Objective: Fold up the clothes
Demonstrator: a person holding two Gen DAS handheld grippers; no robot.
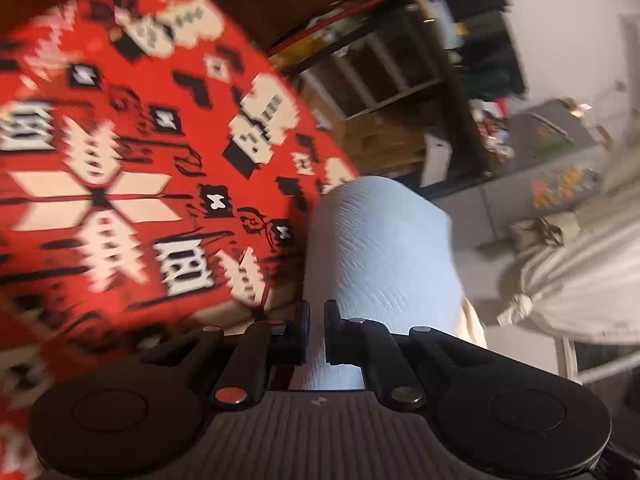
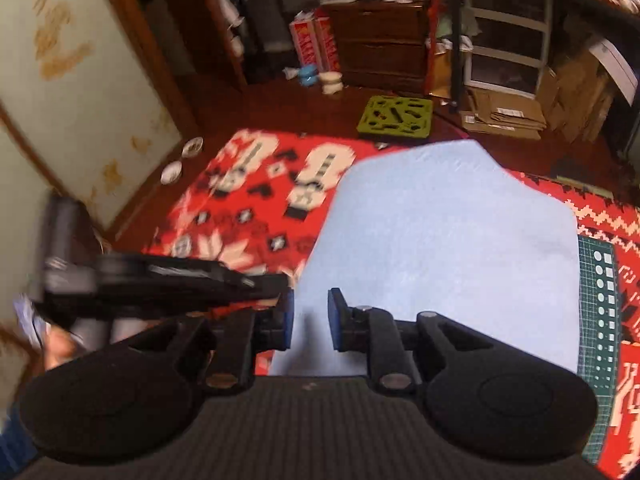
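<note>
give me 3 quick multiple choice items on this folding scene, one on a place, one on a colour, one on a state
1. Where is the green cutting mat in the right wrist view?
A. right of the cloth
B. left of the cloth
C. on top of the cloth

2. What colour is the cloth?
A. dark green
B. light blue
C. black

3. What is the left gripper doing?
A. shut on the cloth
B. wide open, nothing between
C. holding a bowl

Answers:
1 A, the mat shows past the cloth's right edge.
2 B, pale blue against the red rug.
3 A, the cloth runs between its nearly closed jaws.
</note>
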